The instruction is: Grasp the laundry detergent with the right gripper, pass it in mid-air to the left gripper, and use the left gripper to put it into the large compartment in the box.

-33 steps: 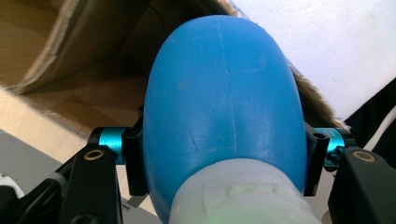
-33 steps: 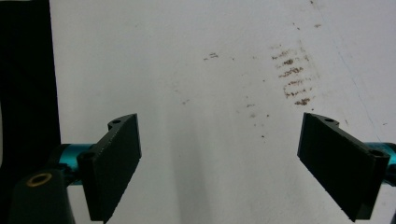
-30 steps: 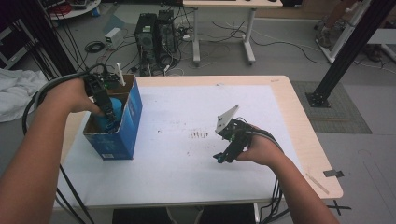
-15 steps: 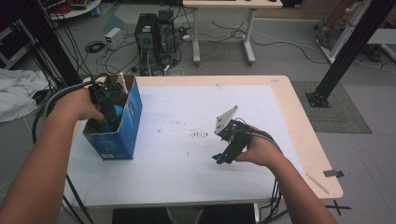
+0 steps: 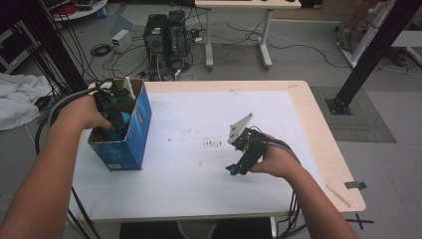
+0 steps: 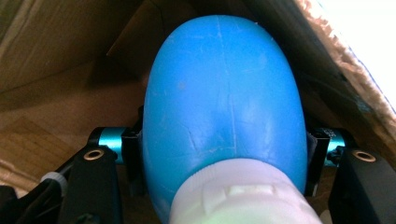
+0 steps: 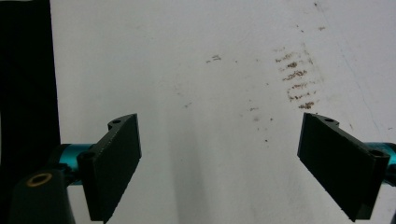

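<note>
A blue cardboard box (image 5: 133,133) stands open on the left part of the white-covered table (image 5: 199,184). My left gripper (image 5: 118,119) reaches down into it and is shut on a blue plastic bottle (image 5: 123,119). In the left gripper view the bottle (image 6: 219,88) bulges between both jaws, its white cap (image 6: 238,196) nearest the camera, with brown cardboard walls all round. My right gripper (image 5: 233,170) hovers low over the table right of centre. Its jaws stand wide open with bare white surface between them (image 7: 219,163).
Brown smudges (image 5: 213,144) mark the white cover near the middle. Computer towers (image 5: 166,35) and loose cables lie on the floor behind the table. A black frame post (image 5: 368,55) rises at the right, and white cloth (image 5: 17,97) lies at the left.
The left hand has shifted slightly at the box's opening, and the blue bottle now shows between its jaws there. The right hand has stayed put.
</note>
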Available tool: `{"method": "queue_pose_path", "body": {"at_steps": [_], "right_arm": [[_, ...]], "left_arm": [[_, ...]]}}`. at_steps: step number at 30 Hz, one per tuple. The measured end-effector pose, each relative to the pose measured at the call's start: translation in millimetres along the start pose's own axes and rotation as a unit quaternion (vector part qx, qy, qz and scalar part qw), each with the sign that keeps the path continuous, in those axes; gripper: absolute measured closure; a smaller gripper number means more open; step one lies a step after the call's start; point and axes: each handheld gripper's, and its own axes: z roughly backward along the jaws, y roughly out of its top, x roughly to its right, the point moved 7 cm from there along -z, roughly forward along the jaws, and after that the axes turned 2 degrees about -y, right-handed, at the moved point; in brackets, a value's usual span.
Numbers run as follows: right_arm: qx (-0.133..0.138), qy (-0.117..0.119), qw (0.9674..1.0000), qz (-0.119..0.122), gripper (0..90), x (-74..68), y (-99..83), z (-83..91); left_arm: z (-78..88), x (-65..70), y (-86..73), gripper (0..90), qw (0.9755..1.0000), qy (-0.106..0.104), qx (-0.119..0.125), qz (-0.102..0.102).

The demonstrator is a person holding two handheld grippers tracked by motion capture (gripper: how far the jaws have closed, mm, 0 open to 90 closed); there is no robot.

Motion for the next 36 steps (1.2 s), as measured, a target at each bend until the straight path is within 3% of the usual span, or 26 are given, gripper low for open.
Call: {"method": "queue_pose_path", "body": {"at_steps": [14, 29, 35, 36], "right_arm": [[0.001, -0.002, 1.0000, -0.006, 12.7, 1.4, -0.9, 2.1], [0.003, -0.002, 1.0000, -0.002, 12.7, 1.7, 1.1, -0.4], [0.006, -0.004, 1.0000, -0.004, 12.7, 1.6, 0.4, 1.3], [0.007, -0.003, 1.0000, -0.005, 12.7, 1.2, 0.5, 0.9]], "left_arm": [[1.2, -2.0, -2.7, 30.9, 0.9999, 0.001, -0.007, -0.009], [9.5, 0.1, -5.4, 30.8, 0.9999, -0.002, 0.000, -0.012], [18.4, 4.8, -7.1, 30.7, 0.9997, -0.004, 0.004, -0.024], [21.6, 6.2, -7.5, 29.5, 0.9995, 0.004, 0.001, -0.031]]}}
